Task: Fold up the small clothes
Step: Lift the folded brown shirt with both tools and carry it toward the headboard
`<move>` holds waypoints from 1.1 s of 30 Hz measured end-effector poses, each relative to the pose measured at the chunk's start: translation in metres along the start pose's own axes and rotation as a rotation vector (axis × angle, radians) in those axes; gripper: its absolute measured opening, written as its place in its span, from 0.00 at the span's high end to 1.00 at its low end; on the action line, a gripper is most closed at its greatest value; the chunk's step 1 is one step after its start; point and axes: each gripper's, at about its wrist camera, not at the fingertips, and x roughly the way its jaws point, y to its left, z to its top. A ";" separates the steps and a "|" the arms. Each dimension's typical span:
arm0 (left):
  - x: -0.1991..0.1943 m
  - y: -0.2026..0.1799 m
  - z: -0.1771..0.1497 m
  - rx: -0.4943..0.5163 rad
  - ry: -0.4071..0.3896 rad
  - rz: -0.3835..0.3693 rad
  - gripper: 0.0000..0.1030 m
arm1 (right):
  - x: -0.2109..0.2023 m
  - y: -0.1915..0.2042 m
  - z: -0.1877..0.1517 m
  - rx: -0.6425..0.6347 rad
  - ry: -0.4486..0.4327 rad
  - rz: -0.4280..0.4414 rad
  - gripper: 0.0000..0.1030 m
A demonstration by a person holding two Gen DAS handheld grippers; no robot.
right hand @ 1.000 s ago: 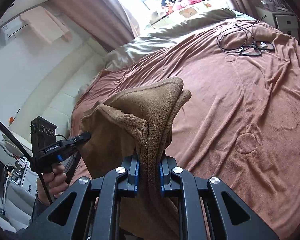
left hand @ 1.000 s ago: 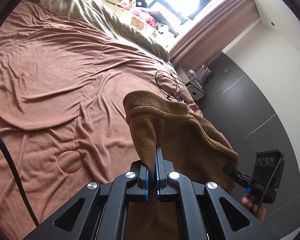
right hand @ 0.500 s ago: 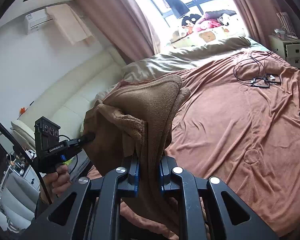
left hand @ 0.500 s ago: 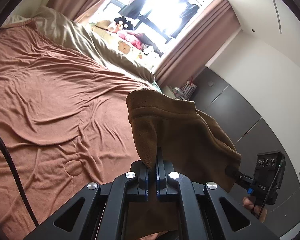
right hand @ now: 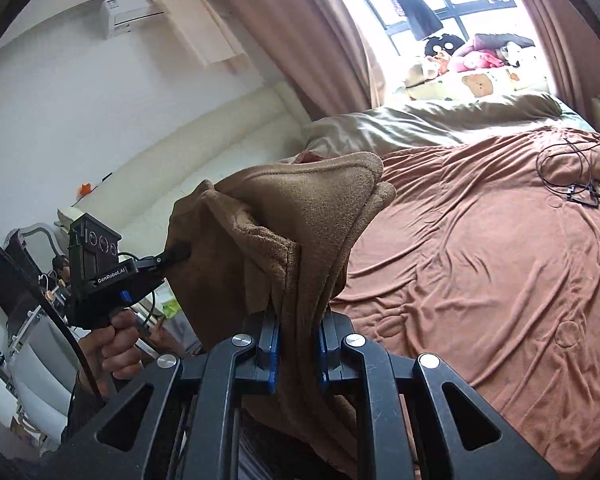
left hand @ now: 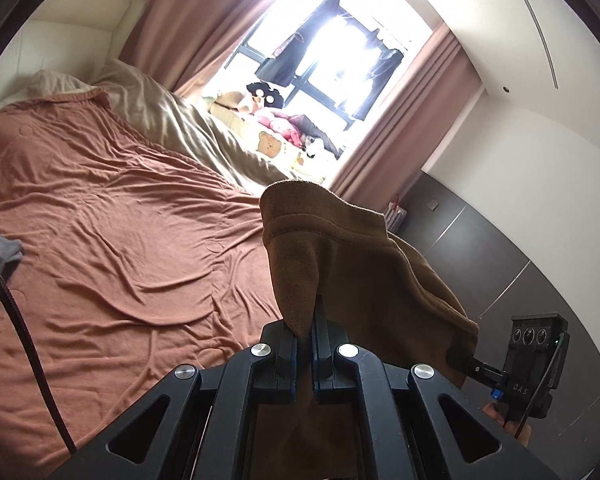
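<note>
A small brown fleece garment [left hand: 340, 256] hangs in the air between both grippers, above the near edge of the bed. My left gripper [left hand: 307, 332] is shut on one edge of it. My right gripper [right hand: 298, 320] is shut on a bunched fold of the same garment [right hand: 300, 216]. The right gripper also shows at the garment's far corner in the left wrist view [left hand: 464, 356], and the left gripper at the other corner in the right wrist view [right hand: 172, 256]. The cloth sags loosely between them.
A rust-brown bedspread [left hand: 112, 248] covers the bed below. An olive duvet [right hand: 432, 124] and plush toys [right hand: 480, 56] lie by the window. Black cables [right hand: 576, 176] lie on the bed's far right. A dark wardrobe wall [left hand: 500, 264] stands to the right.
Both grippers have risen and tilted upward with the garment, so more window, curtains and wall show. The grip on the cloth is unchanged.
</note>
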 end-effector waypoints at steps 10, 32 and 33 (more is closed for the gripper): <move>-0.087 0.029 0.021 0.016 -0.084 0.088 0.96 | 0.039 0.047 0.004 -0.089 0.036 0.100 0.89; -0.242 0.160 0.073 -0.021 -0.296 0.327 0.96 | 0.204 0.127 0.025 -0.225 0.139 0.297 0.90; -0.248 0.166 0.074 -0.020 -0.306 0.339 0.96 | 0.211 0.128 0.024 -0.224 0.144 0.306 0.90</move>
